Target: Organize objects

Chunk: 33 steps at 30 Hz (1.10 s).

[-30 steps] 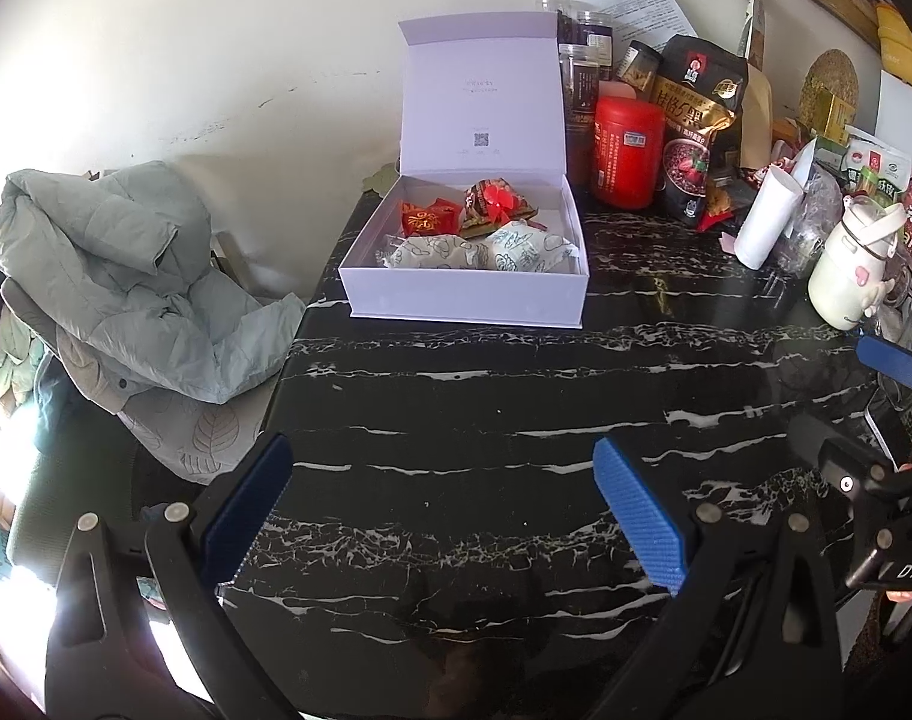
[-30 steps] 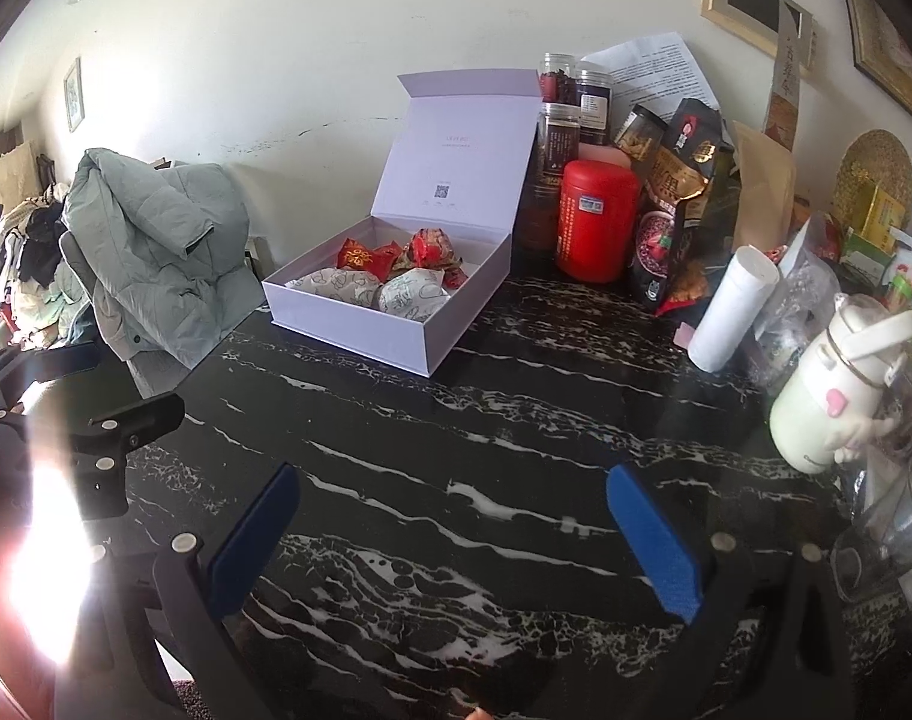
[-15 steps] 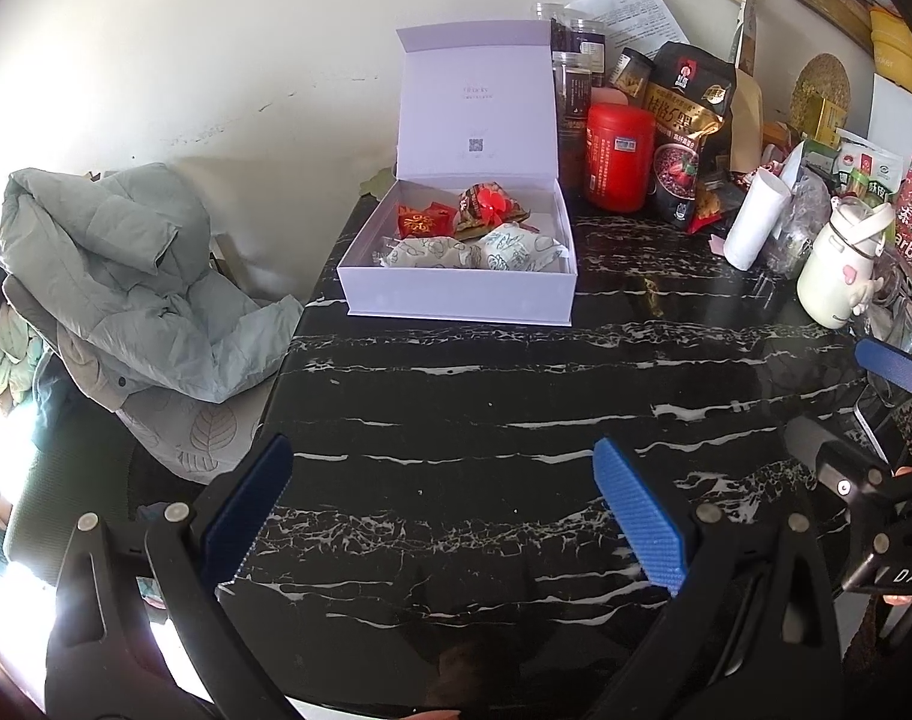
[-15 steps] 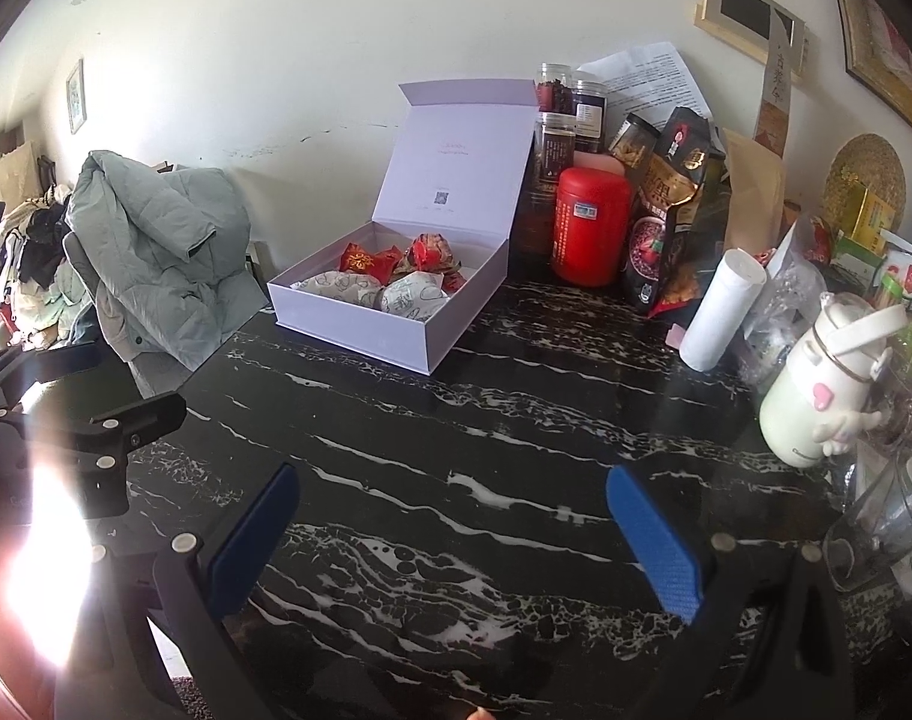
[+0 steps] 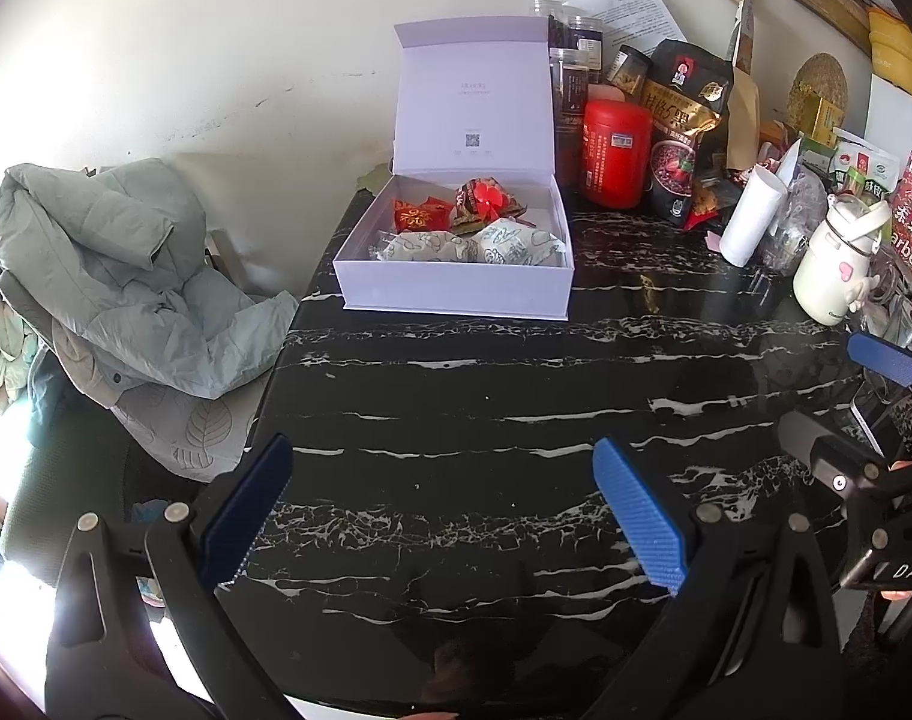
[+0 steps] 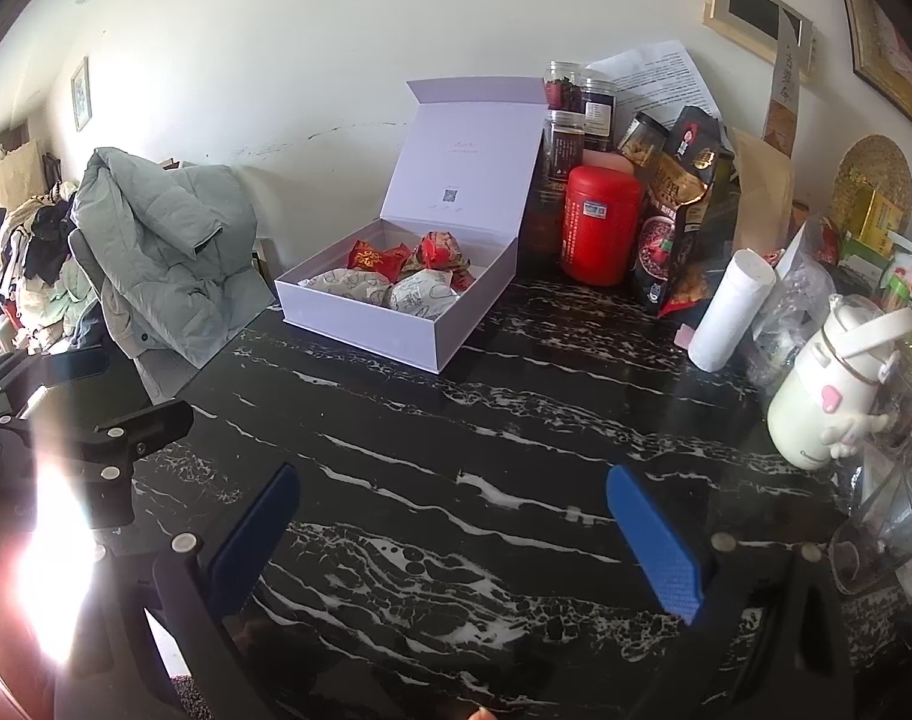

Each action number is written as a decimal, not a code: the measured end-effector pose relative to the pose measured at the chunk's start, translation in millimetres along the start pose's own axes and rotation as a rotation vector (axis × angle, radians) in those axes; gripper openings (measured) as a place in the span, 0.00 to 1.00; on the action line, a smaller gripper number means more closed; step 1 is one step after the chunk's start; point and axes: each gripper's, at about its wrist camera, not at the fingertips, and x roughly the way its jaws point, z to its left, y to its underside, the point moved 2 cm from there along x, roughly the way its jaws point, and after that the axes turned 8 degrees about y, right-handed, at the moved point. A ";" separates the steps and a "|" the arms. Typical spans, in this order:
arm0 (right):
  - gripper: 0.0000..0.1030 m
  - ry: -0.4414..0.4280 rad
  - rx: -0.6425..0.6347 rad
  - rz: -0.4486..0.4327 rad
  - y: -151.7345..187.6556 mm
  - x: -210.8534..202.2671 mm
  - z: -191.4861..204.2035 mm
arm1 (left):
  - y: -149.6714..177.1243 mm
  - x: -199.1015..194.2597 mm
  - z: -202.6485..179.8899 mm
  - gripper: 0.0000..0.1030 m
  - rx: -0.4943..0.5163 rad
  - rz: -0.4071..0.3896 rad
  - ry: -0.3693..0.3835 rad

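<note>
From the left wrist, your left gripper (image 5: pixel 438 516) hangs spread and empty above the dark surface (image 5: pixel 516 396); the open lavender box (image 5: pixel 456 282), packets inside, sits well ahead. From the right wrist, your right gripper (image 6: pixel 456 540) is also spread, empty. Approach the lid (image 6: pixel 468 156) squarely to close it.

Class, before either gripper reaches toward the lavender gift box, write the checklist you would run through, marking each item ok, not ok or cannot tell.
1. Left gripper open and holding nothing: ok.
2. Right gripper open and holding nothing: ok.
3. Lavender gift box lid upright, inside reachable: ok.
4. Snack packets lie inside the box, none over its rim: ok.
5. Black marble table bare between grippers and box: ok.
6. Room in the box for more items: cannot tell.
</note>
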 end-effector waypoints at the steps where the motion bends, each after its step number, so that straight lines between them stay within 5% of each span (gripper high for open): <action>1: 1.00 0.000 0.000 0.001 0.1 0.2 0.3 | 0.2 0.0 0.0 0.98 0.000 0.002 -0.001; 33: 1.00 -0.002 -0.007 0.034 -0.2 16.1 1.5 | -0.1 15.3 -1.5 0.98 0.011 0.035 0.012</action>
